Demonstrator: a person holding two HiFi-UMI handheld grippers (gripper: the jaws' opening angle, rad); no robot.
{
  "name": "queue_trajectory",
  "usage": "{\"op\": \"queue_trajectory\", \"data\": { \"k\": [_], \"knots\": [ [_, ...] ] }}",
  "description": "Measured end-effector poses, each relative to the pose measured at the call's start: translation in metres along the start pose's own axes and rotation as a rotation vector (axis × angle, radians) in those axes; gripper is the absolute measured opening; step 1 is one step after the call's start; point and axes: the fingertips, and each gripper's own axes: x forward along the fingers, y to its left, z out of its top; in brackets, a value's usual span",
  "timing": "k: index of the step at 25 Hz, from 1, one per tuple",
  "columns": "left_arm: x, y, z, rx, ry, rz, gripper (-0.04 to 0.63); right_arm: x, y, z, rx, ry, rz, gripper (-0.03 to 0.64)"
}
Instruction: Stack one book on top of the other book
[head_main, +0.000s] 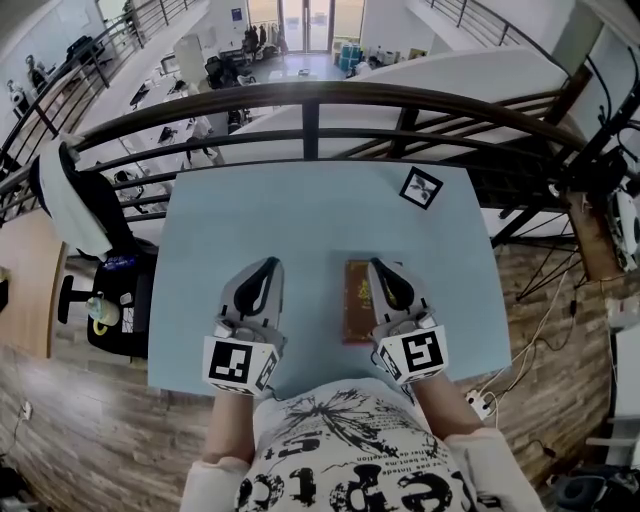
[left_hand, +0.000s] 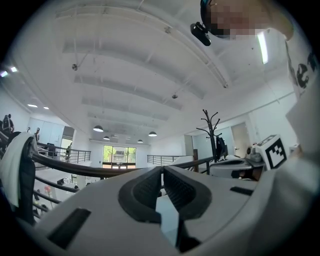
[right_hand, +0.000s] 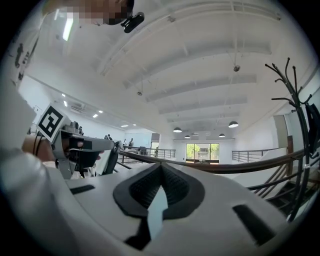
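Both tools hang low over the near part of the table (head_main: 300, 220), pointing level and away from the person. The left gripper (head_main: 268, 263) is clenched on nothing: in its own view the left gripper (left_hand: 163, 170) shows its 2 pads pressed together with only the table showing below them. The right gripper (head_main: 378, 264) is the same, and in its view the right gripper (right_hand: 160, 167) has its jaws closed with nothing between them.

Only 1 book (head_main: 356, 300) shows, a brown one lying flat near the table's front edge, between the 2 tools. The right gripper is just beside it and overlaps its right edge in the head view. Whether that shape is a single book or 2 already stacked cannot be told from above; no other book lies on the table. A square marker (head_main: 421, 187) sits at the far right corner, and a railing (head_main: 310, 100) runs behind.

With both tools empty and shut, no carrying step seems to be in hand: this looks like a pause either before the first grasp or after the stack is made. If a book remains to be lifted, the next move calls for opening the right jaws, tipping them down to the cover's edge and closing across its thickness.
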Motion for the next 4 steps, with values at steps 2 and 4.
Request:
{"op": "queue_trajectory", "data": {
  "k": [2, 4],
  "knots": [
    [-0.0011, -0.0009, -0.0005, 0.0, 0.004, -0.002, 0.017, -0.0016, -0.0011, -0.0005, 0.001, 0.005, -0.007, -0.009],
    [-0.0025, -0.0013, -0.0005, 0.0, 0.007, -0.003, 0.017, -0.0026, -0.0011, 0.0, 0.001, 0.007, -0.01, -0.009]
  ]
}}
